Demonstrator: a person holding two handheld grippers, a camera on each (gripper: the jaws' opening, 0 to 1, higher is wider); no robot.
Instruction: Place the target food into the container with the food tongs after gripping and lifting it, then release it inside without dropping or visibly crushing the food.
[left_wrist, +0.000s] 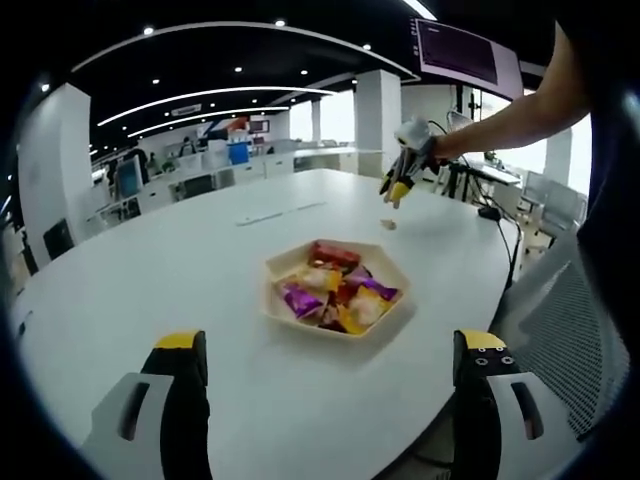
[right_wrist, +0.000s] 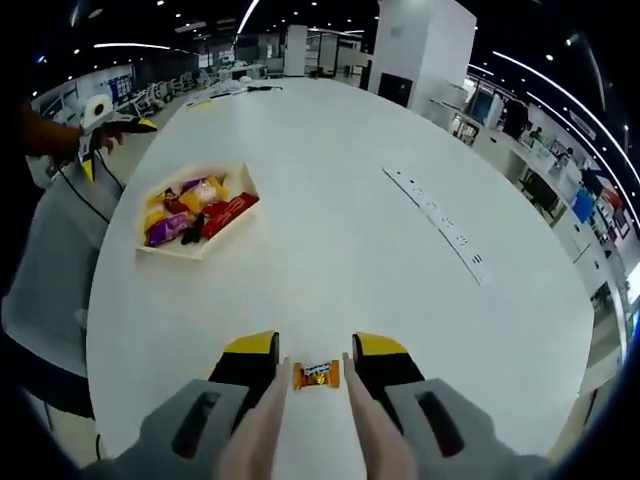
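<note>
Print on orange candy wrapper (right_wrist: 316, 375) too small to read. Snacks in tray (left_wrist: 283, 266) overlapping, lower ones half hidden. Small item (left_wrist: 388, 225) on table (left_wrist: 180, 270) too tiny to identify.

Surface (right_wrist: 400, 260): plain white, glossy. Tray (left_wrist: 283, 268): pale cream, hexagonal, holding wrappers in purple, yellow, red and orange. Left gripper (left_wrist: 330, 365): grey body, black jaws, yellow tips. Right gripper (right_wrist: 315, 352): same grey, black and yellow; tan tongs (right_wrist: 262, 430) between its jaws. Candy (right_wrist: 316, 375) at tong tips: orange wrapper, small dark print.
</note>
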